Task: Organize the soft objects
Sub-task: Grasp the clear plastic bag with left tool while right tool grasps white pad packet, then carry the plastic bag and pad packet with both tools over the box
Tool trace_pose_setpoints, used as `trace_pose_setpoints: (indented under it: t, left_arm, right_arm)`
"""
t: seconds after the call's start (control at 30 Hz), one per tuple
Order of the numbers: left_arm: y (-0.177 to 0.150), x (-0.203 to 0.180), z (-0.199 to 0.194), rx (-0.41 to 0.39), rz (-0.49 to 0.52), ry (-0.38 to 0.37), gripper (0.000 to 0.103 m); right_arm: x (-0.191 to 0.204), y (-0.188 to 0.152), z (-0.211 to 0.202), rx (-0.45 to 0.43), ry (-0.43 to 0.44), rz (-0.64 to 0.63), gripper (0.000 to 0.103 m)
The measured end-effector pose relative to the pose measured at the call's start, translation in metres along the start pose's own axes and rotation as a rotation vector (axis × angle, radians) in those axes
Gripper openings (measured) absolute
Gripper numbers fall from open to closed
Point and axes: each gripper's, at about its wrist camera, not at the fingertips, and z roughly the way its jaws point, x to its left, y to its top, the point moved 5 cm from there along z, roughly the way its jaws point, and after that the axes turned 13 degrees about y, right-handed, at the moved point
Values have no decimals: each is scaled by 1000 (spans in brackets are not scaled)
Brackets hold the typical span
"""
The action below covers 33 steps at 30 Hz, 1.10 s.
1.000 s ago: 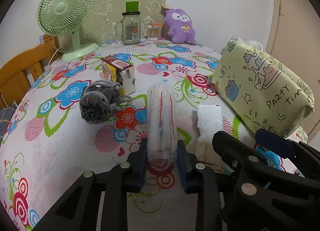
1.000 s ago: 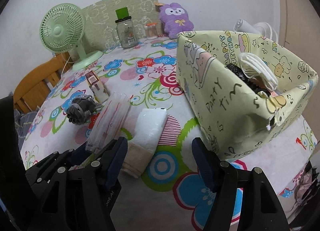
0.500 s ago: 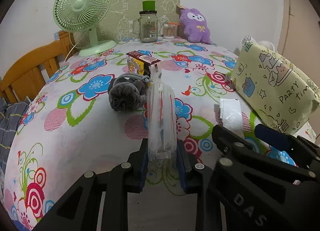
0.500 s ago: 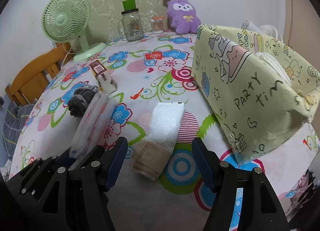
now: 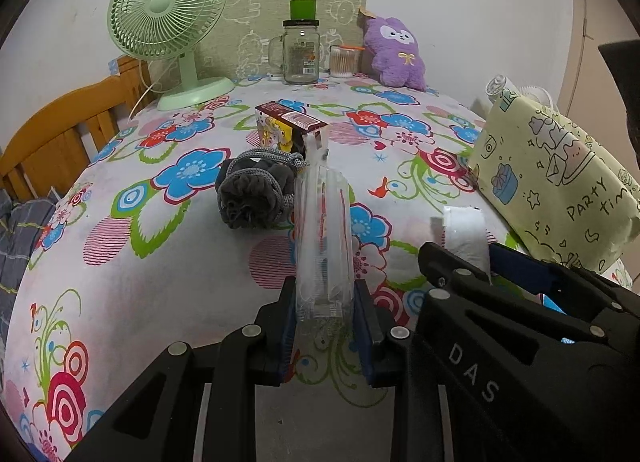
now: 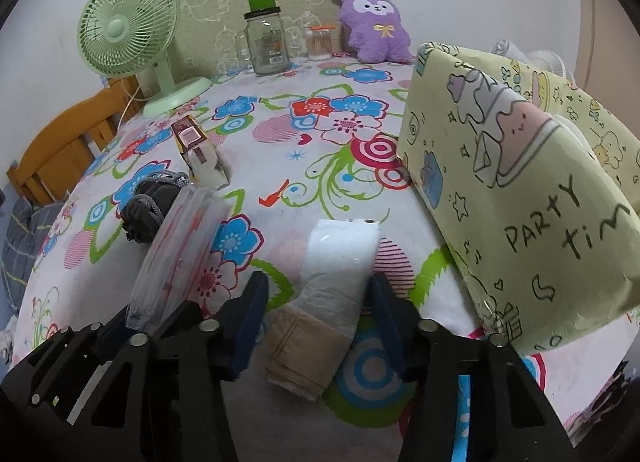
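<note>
My left gripper (image 5: pixel 325 314) is shut on a clear plastic packet (image 5: pixel 323 238) with red stripes and holds it above the floral tablecloth; the packet also shows in the right wrist view (image 6: pixel 176 250). My right gripper (image 6: pixel 316 310) is open, its jaws on either side of a rolled white and beige towel (image 6: pixel 328 298) lying on the table. That towel shows in the left wrist view (image 5: pixel 466 236). A yellow-green "party time" fabric bin (image 6: pixel 516 181) stands at the right. A grey drawstring pouch (image 5: pixel 256 189) lies behind the packet.
A small carton (image 5: pixel 290 129) stands behind the pouch. At the back are a green fan (image 5: pixel 168 25), a glass jar (image 5: pixel 301 51), a cup of cotton swabs (image 5: pixel 344 61) and a purple plush (image 5: pixel 394 51). A wooden chair back (image 5: pixel 60 141) is at the left edge.
Both grippers have pulled back and lowered toward the near table edge. The right gripper has come down around the rolled towel. The left gripper keeps hold of the packet.
</note>
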Motion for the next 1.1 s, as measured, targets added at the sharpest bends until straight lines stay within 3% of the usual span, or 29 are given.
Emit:
trace_pose_setpoints:
  t: [0.07, 0.27, 1.1]
  left_arm:
    - [0, 0, 0, -2, 5, 4, 26]
    - [-2, 0, -2, 3, 7, 7, 26]
    - [4, 11, -60, -61, -58, 9, 24]
  right_arm:
    - [2, 1, 1, 6, 7, -12, 37]
    - [6, 0, 0, 13, 22, -34, 28]
    - [32, 5, -56, -50, 83, -97, 26]
